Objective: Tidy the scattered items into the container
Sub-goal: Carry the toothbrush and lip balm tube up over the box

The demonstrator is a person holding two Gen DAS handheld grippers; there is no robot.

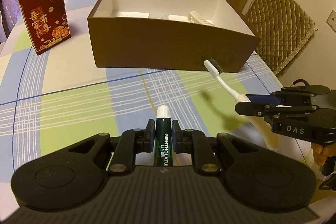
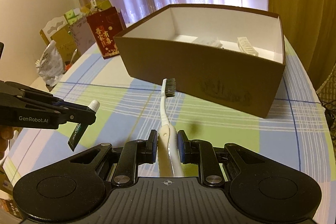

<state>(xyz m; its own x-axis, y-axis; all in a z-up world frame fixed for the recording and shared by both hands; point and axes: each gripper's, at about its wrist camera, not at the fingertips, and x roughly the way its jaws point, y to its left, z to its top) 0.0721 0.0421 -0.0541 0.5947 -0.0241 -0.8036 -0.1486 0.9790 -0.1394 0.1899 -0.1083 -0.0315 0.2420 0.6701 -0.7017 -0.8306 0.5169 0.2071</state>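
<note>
The left tool (image 1: pixel 163 135) is clamped on a dark green lip gel tube (image 1: pixel 163 140), white cap pointing forward, held clear above the bench (image 1: pixel 63 102). The right tool (image 2: pixel 167 144) is pinched on the handle of a white toothbrush (image 2: pixel 166 110), whose grey bristle head reaches out toward the near wall of the brown box (image 2: pixel 189 72), also lifted off the checked cloth. The open box stands ahead of both, white inside, with a few pale items already lying on its floor.

Risks, as I judge them: the long toothbrush could strike the box's near wall if it is not raised above the rim first, and may pivot in the grip since it is held far back. The smooth tube could slide between the pads. The two tools sit near each other and could collide over the opening
</note>
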